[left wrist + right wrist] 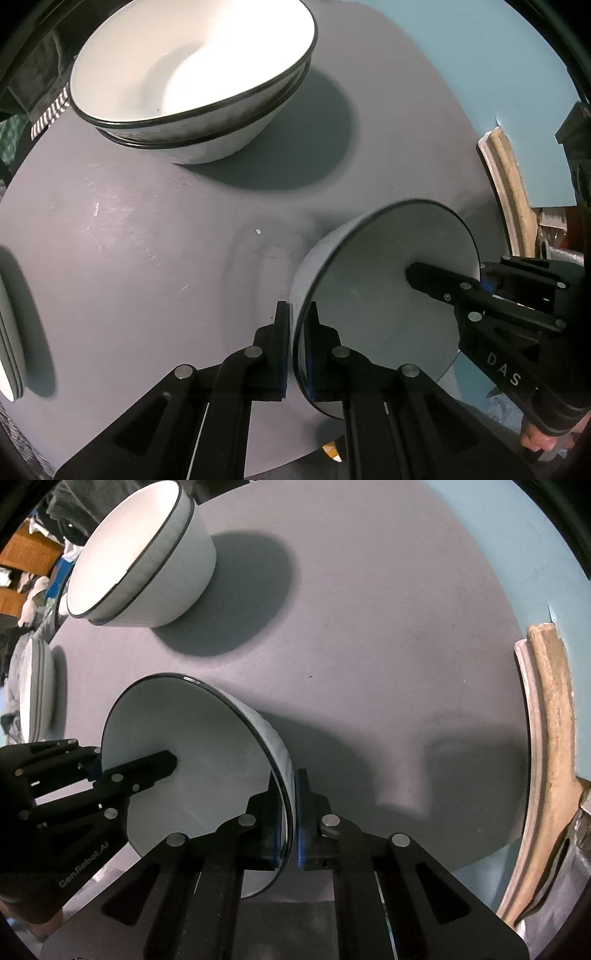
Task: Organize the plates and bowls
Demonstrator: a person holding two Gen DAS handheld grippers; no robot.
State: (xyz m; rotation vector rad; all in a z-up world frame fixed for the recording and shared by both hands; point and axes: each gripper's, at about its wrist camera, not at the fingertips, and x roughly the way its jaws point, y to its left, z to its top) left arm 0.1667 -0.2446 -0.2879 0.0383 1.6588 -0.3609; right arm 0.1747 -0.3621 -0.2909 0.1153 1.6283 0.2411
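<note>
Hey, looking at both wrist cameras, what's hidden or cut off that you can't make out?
- Plate stack: left wrist view, cropped by the left edge; count unclear.
- Held bowl: both views, its underside faces away; whether it is lifted off the table cannot be told.
- Nested bowls: lower bowl's inside covered by the upper one.
- Right claw: its grip point in the left wrist view is hidden behind the held bowl's wall.

Light falls from the upper left, so the stacked bowls [192, 81] cast a broad, soft-edged shadow to their right across the grey table [129, 240]. Their white insides glare slightly. Both fisheye views bend straight lines, darken toward black corners, and blur the background clutter.
</note>
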